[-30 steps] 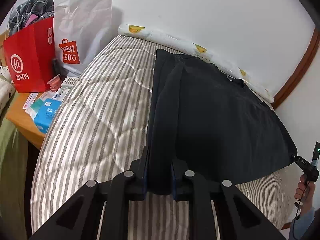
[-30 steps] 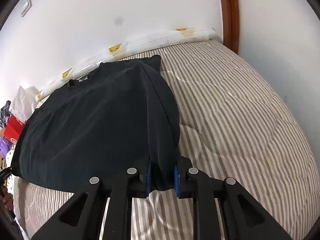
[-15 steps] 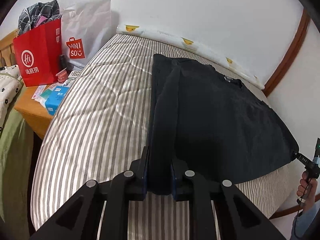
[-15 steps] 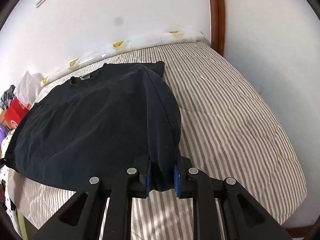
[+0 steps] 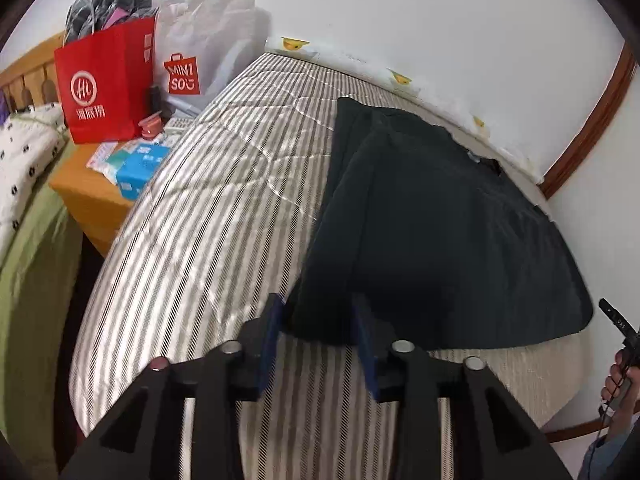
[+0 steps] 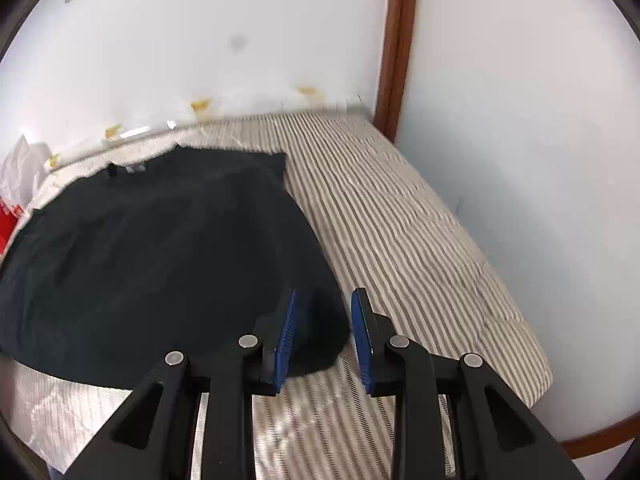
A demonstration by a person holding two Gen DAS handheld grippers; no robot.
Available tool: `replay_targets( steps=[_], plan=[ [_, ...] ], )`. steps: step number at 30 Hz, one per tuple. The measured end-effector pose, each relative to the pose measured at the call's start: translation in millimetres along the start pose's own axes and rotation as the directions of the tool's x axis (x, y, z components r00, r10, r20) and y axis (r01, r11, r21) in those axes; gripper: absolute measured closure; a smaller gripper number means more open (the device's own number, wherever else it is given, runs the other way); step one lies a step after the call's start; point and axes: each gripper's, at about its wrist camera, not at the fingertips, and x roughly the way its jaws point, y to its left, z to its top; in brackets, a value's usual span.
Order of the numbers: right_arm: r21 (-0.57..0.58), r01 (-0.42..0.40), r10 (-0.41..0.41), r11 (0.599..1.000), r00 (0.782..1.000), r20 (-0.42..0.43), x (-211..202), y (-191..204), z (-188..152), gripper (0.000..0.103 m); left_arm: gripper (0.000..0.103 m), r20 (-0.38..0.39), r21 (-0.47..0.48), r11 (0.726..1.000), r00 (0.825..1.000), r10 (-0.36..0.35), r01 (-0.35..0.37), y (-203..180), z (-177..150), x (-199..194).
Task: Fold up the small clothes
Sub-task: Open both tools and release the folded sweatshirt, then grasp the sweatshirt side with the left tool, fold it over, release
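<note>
The soft, limp black cotton T-shirt [image 5: 432, 240] lies flat on the striped mattress [image 5: 224, 216], both the left gripper [image 5: 318, 334] and right gripper [image 6: 322, 330] just opening off its hem corners, probably the best places to grip.

Shirt [image 5: 440, 232] flat on mattress [image 5: 224, 216]

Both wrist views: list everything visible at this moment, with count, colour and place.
T-shirt: one, black, flat on the mattress, sides folded in.
Mattress: one, grey-and-white striped, against the wall.
Paper bag: one, red, on the bedside table.
Miniso bag: one, white, beside the red one.
Bedside table: one, wooden, left of the mattress, with blue packets.
Left tongs: black, blue pads, just opening, hem corner between them.
Right tongs: same, just opening over the other hem corner.
Hand: one, holding the right tongs.
</note>
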Motion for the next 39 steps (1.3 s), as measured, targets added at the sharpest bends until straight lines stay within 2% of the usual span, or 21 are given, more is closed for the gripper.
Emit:
replay_targets(
  steps=[2,5,8,12,16,25,31,34,39],
  plan=[
    [-0.01,-0.035,0.035,0.999,0.999,0.027,-11,12,6,0.076,0.052,0.002,-0.008,1.0,1.0,-0.011,0.011,-1,-5,-2],
    [-0.042,-0.111,0.112,0.993,0.993,0.039,-18,39,10,0.075,0.049,0.002,-0.015,1.0,1.0,-0.023,0.023,-1,-13,-2],
    [-0.084,-0.176,0.178,0.981,0.984,0.018,-14,71,10,0.075,0.048,-0.018,-0.047,0.996,0.997,-0.079,0.078,1,-21,2],
    [-0.138,-0.244,0.245,0.96,0.97,-0.011,-5,113,2,0.075,0.048,-0.032,-0.106,0.976,0.981,-0.192,0.188,5,-30,11],
    [-0.159,-0.303,0.298,0.94,0.953,-0.051,6,148,-9,0.075,0.048,0.006,-0.132,0.966,0.975,-0.224,0.222,5,-30,14],
    [-0.194,-0.33,0.316,0.924,0.943,-0.102,28,184,-9,0.075,0.048,0.033,-0.184,0.943,0.961,-0.275,0.276,-1,-8,33],
    [-0.206,-0.333,0.308,0.92,0.94,-0.146,41,196,-11,0.074,0.051,0.04,-0.173,0.951,0.966,-0.255,0.258,-10,5,40],
    [-0.23,-0.329,0.301,0.916,0.942,-0.149,39,197,-20,0.074,0.058,0.027,-0.182,0.954,0.971,-0.238,0.239,-12,8,42],
    [-0.285,-0.303,0.282,0.909,0.953,-0.115,23,194,-38,0.074,0.073,0.038,-0.134,0.971,0.98,-0.194,0.198,-19,13,32]
  ],
)
